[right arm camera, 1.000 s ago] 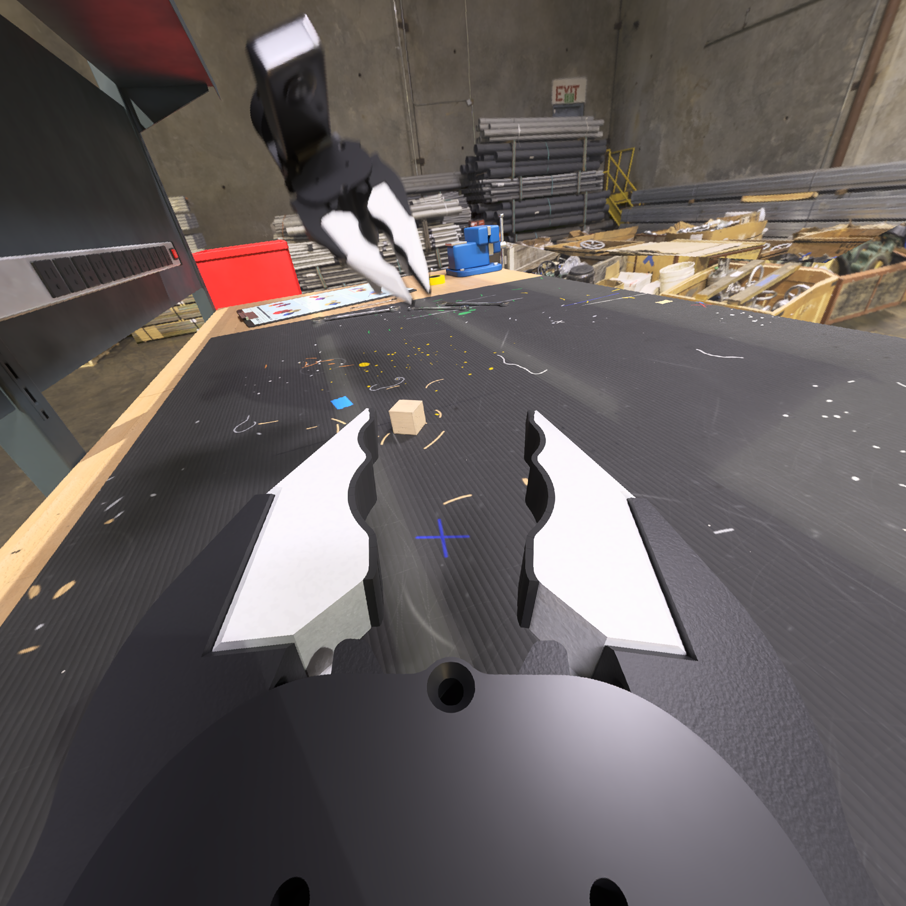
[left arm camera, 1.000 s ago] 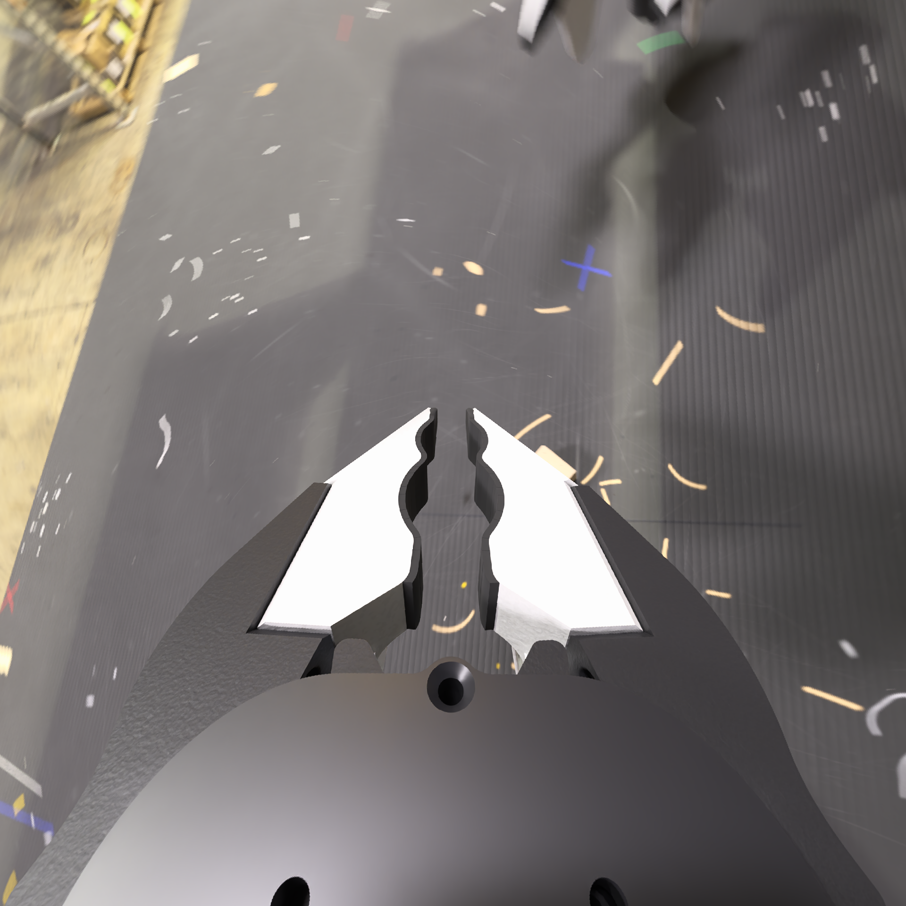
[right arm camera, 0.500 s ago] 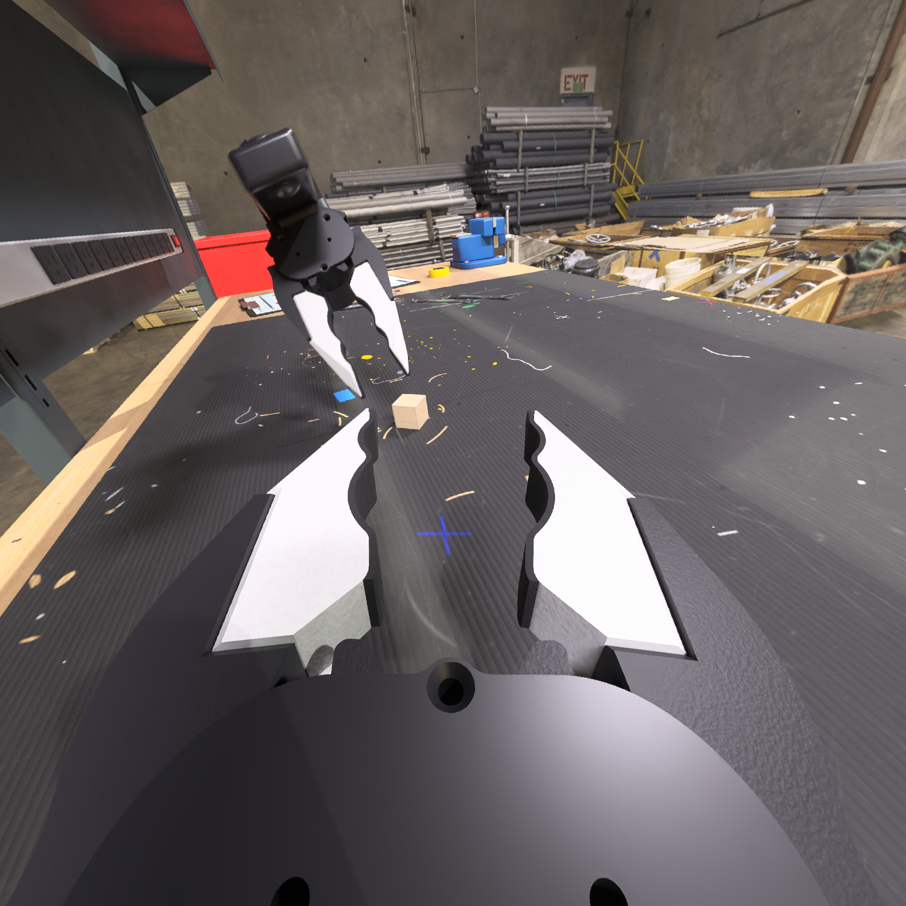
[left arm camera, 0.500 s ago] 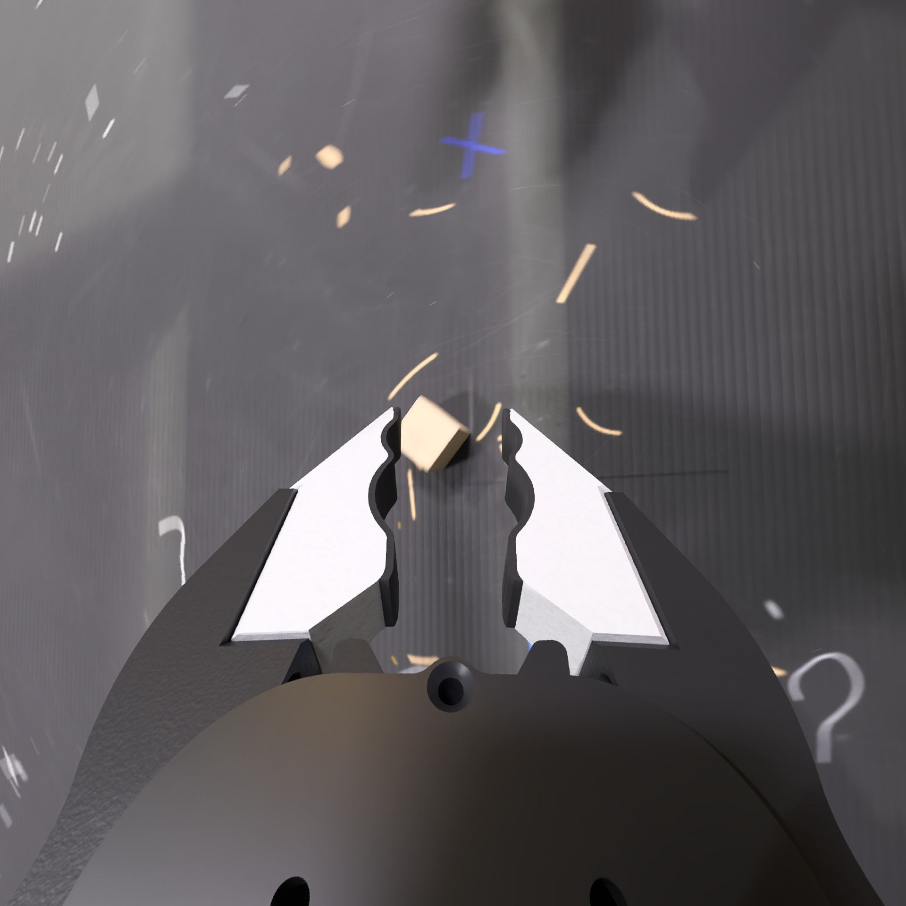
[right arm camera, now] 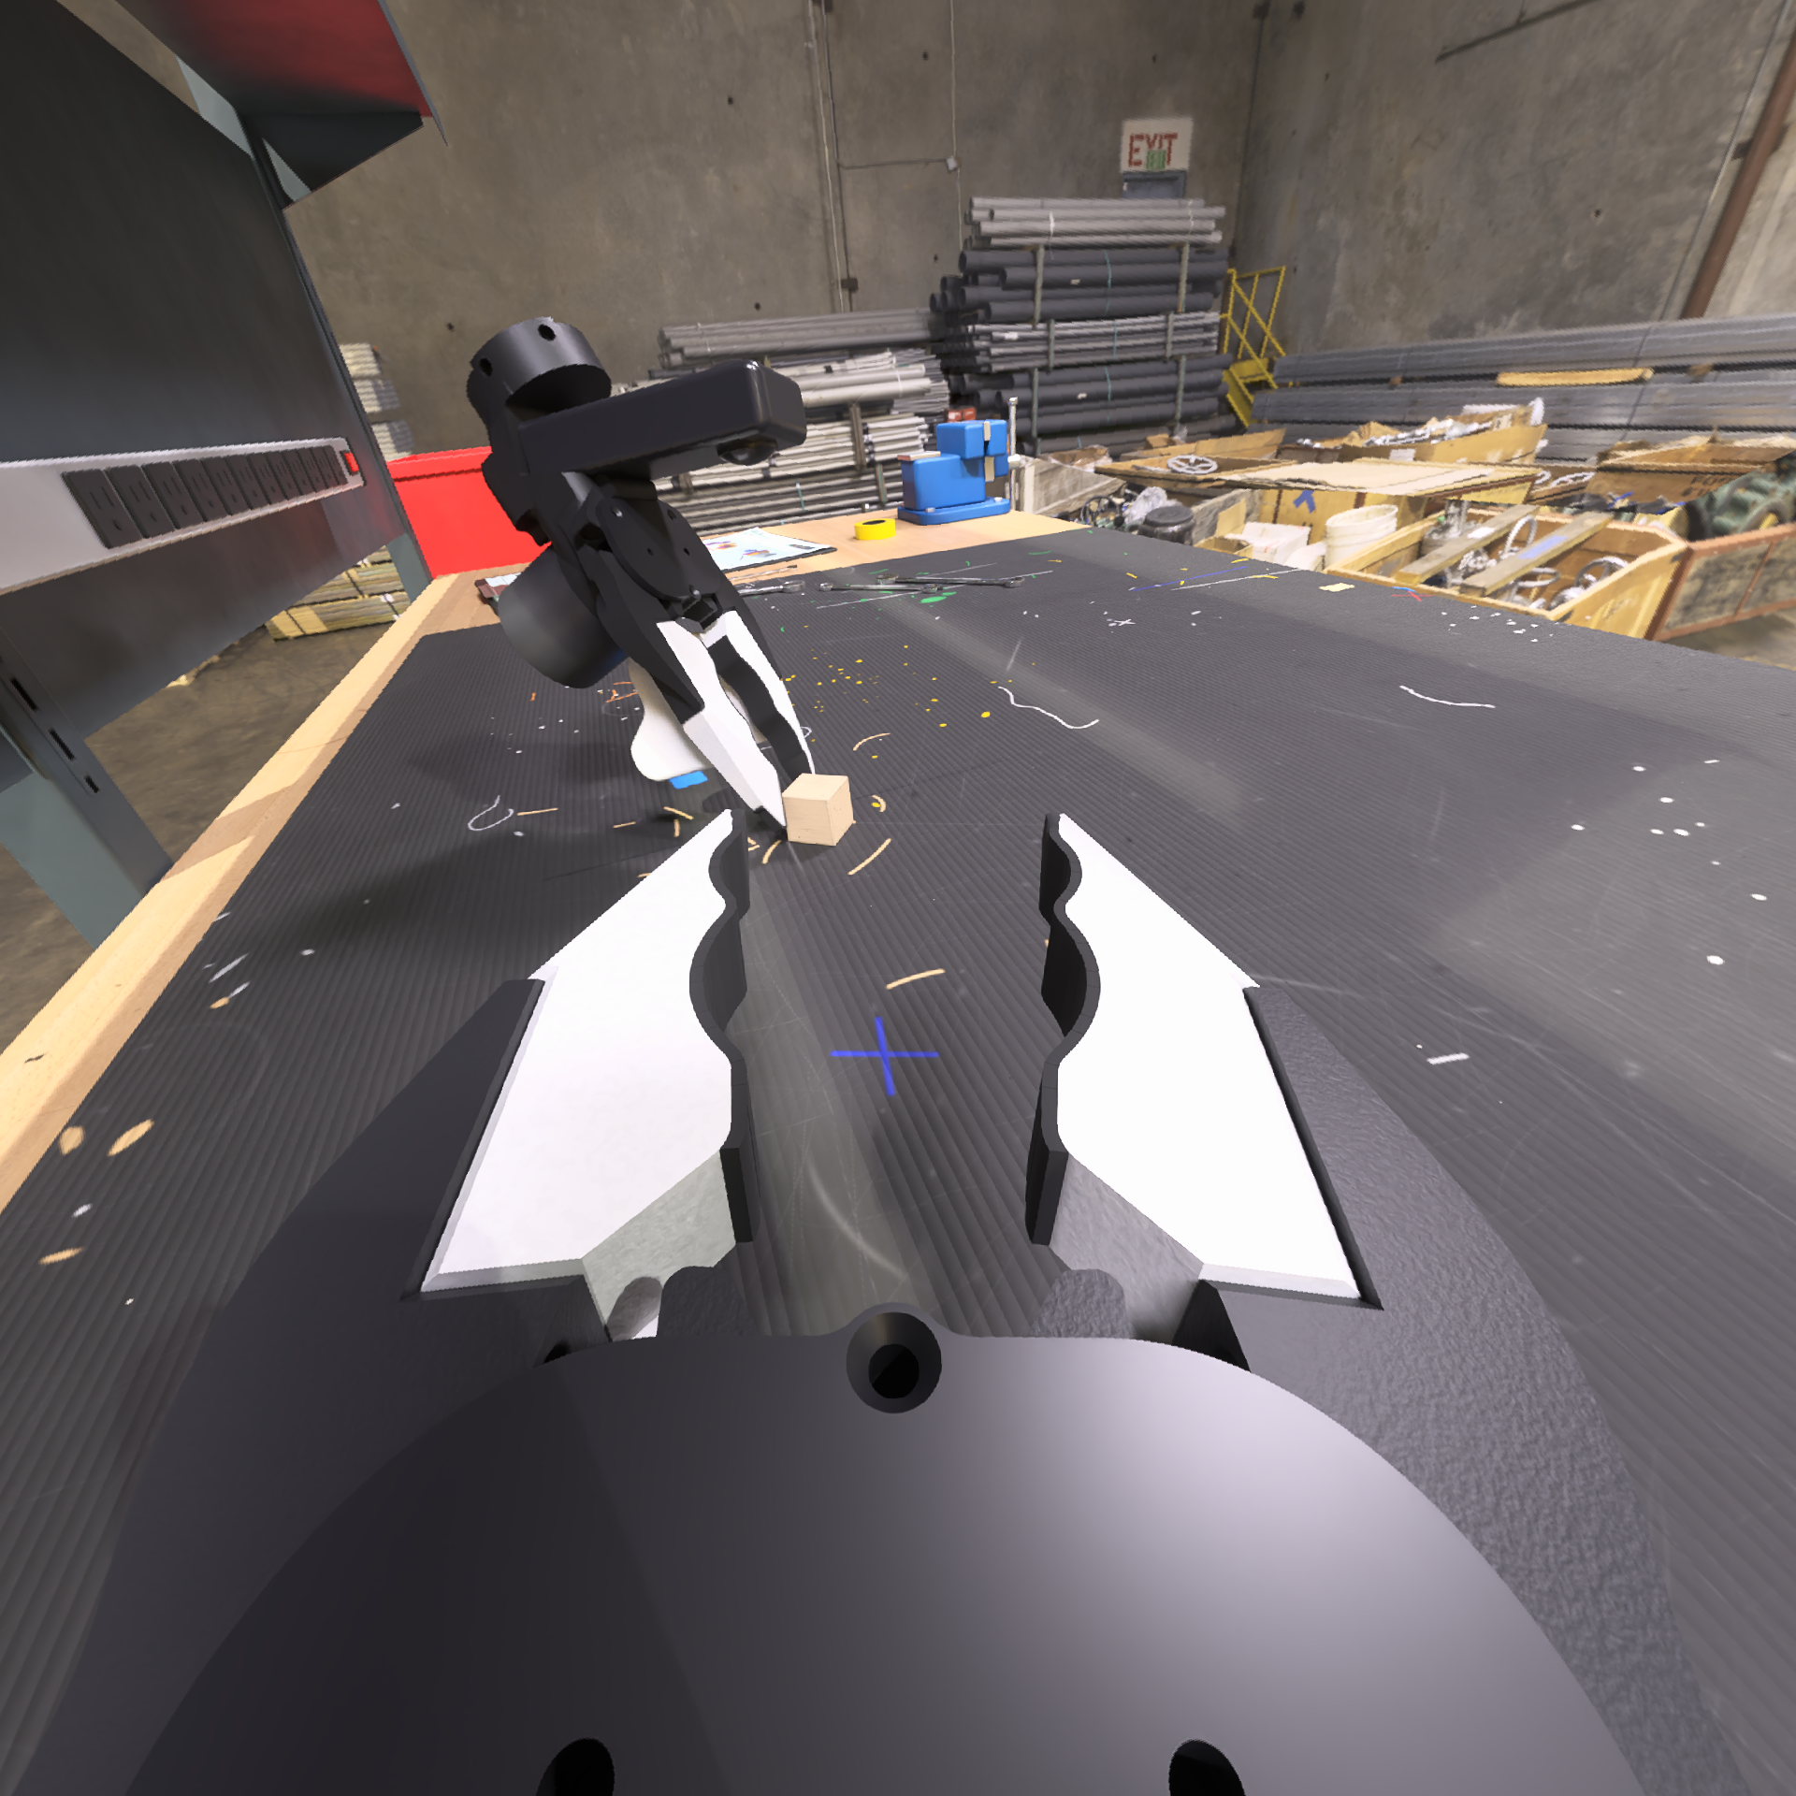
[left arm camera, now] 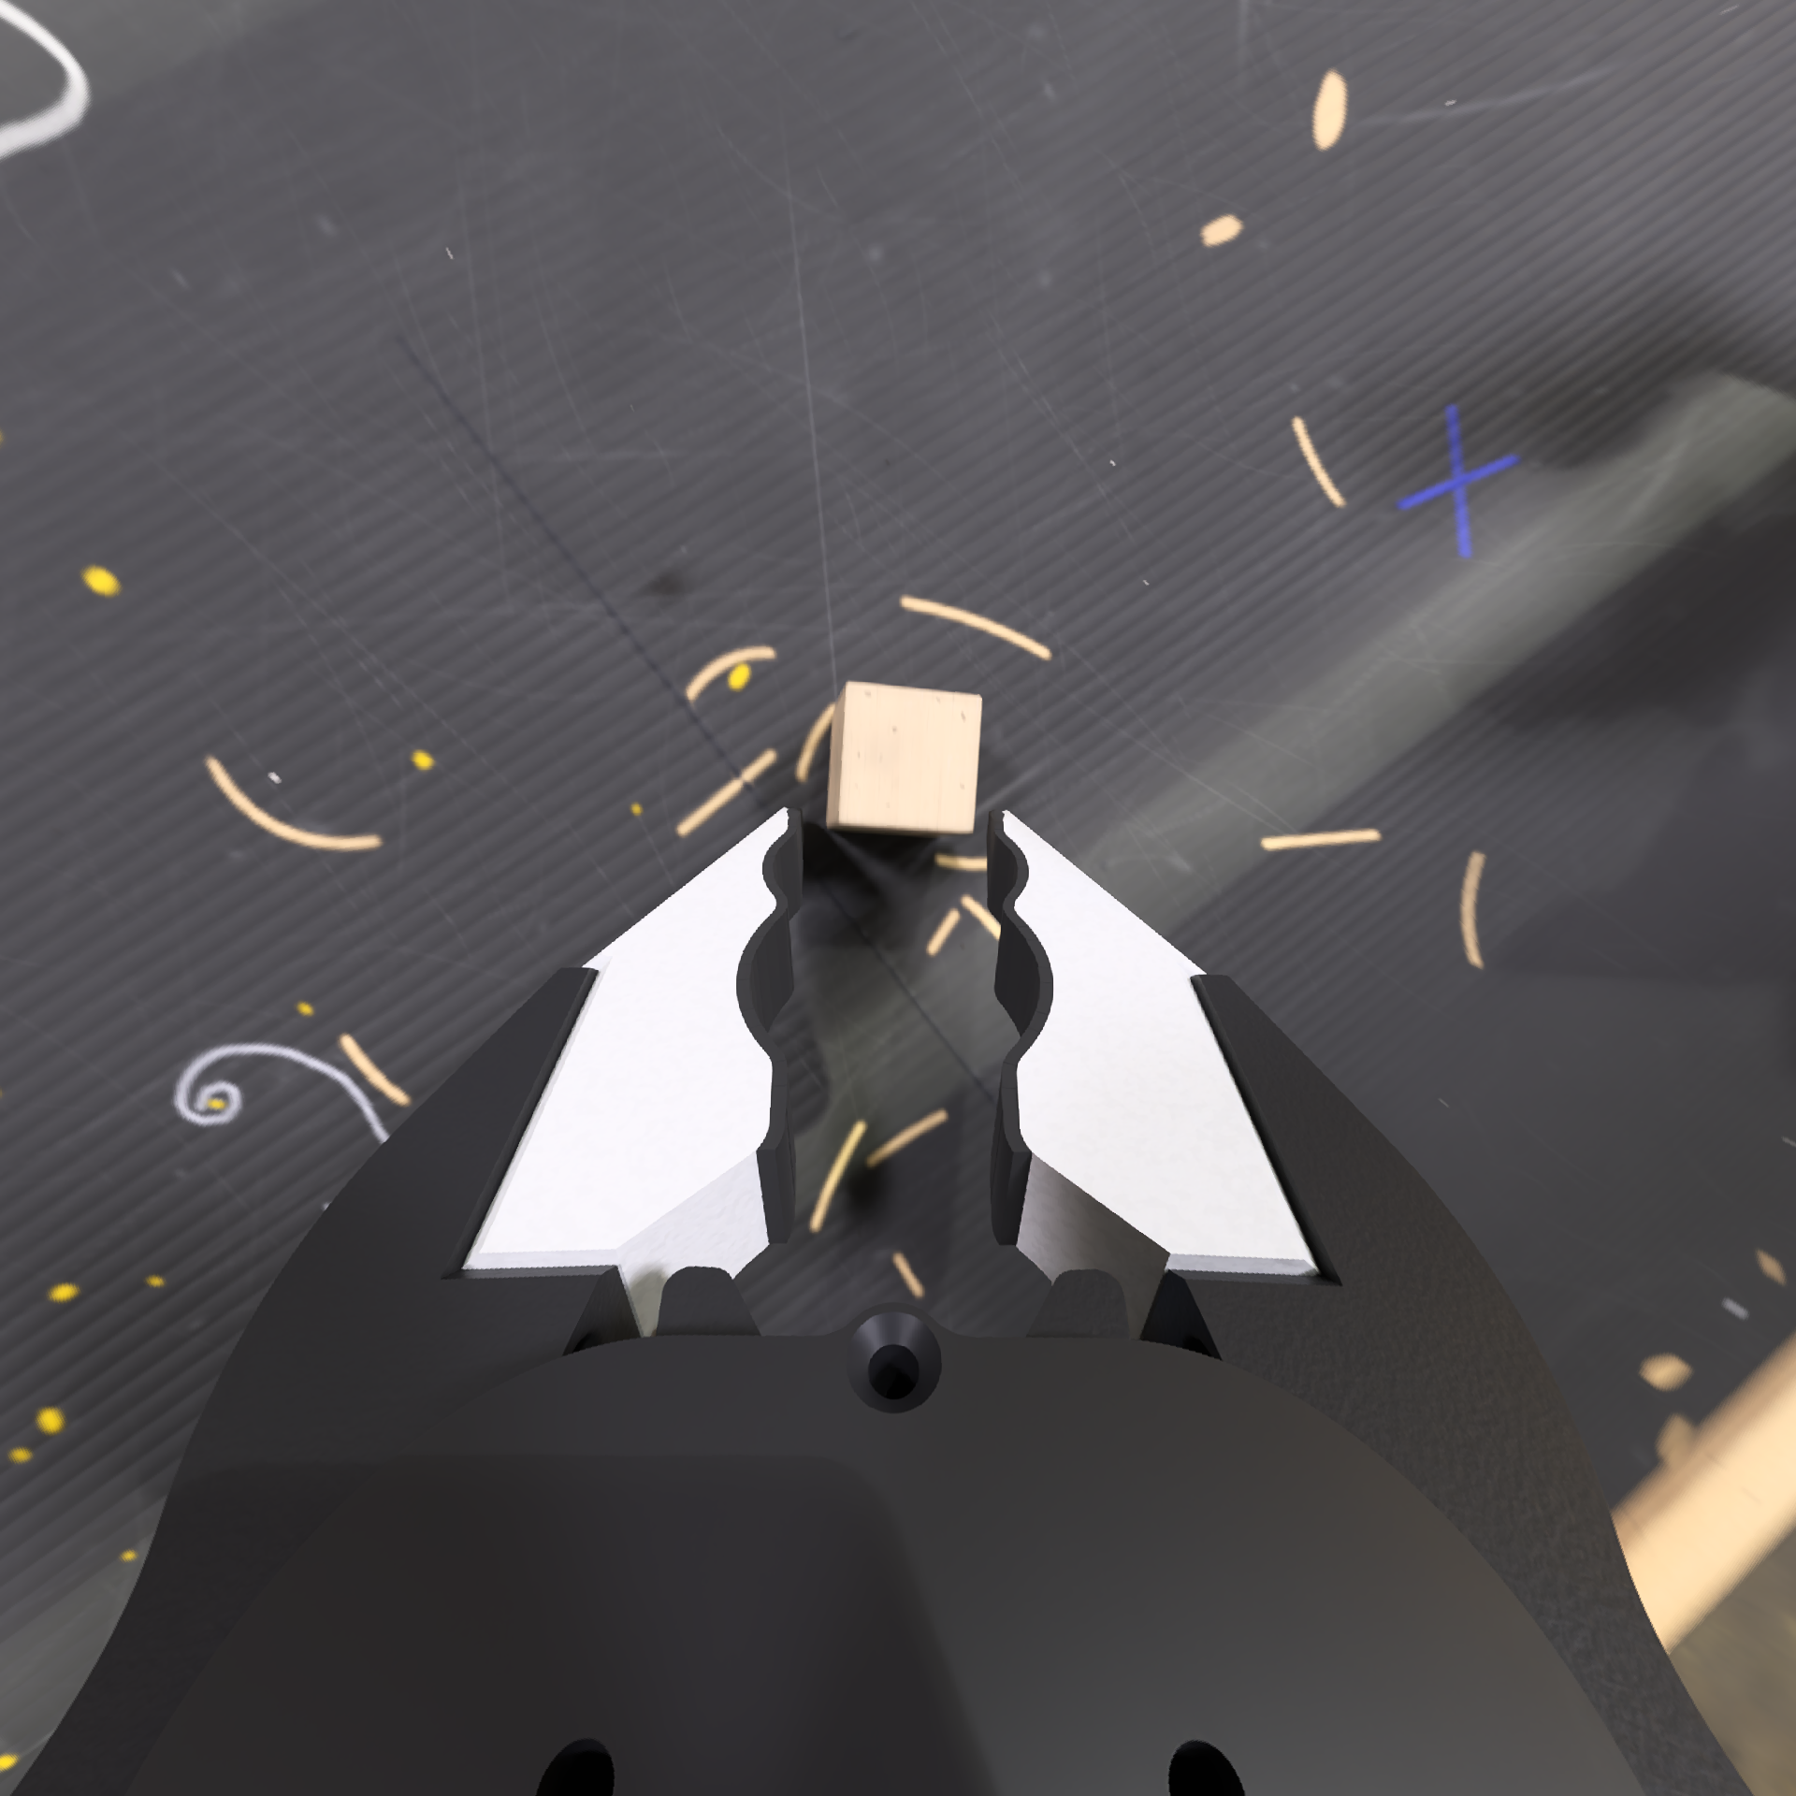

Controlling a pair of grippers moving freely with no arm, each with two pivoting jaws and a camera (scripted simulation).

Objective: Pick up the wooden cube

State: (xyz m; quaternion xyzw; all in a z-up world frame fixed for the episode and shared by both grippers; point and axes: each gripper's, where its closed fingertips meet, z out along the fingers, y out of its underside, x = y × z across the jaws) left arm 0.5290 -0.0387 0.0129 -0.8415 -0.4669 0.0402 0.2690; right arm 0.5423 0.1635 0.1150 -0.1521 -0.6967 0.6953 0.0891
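Here, the wooden cube (left arm camera: 904,758) sits on the dark ribbed desk (left arm camera: 486,389), approx. mid-desk, among pale curled shavings and yellow specks. The left tongs (left arm camera: 891,826) point down at it w/ jaws open and nothing gripped; the cube lies just beyond the two tips, lined up w/ the gap btwn them, not yet inside. From the right wrist view, the left tongs (right arm camera: 777,792) lean in from the left, tips right beside the cube (right arm camera: 818,810); contact can't be told. The right tongs (right arm camera: 894,831) hover low over the desk (right arm camera: 1458,875), well apart from the cube, jaws wide open and empty, a blue cross mark (right arm camera: 882,1053) on the desk btwn them.
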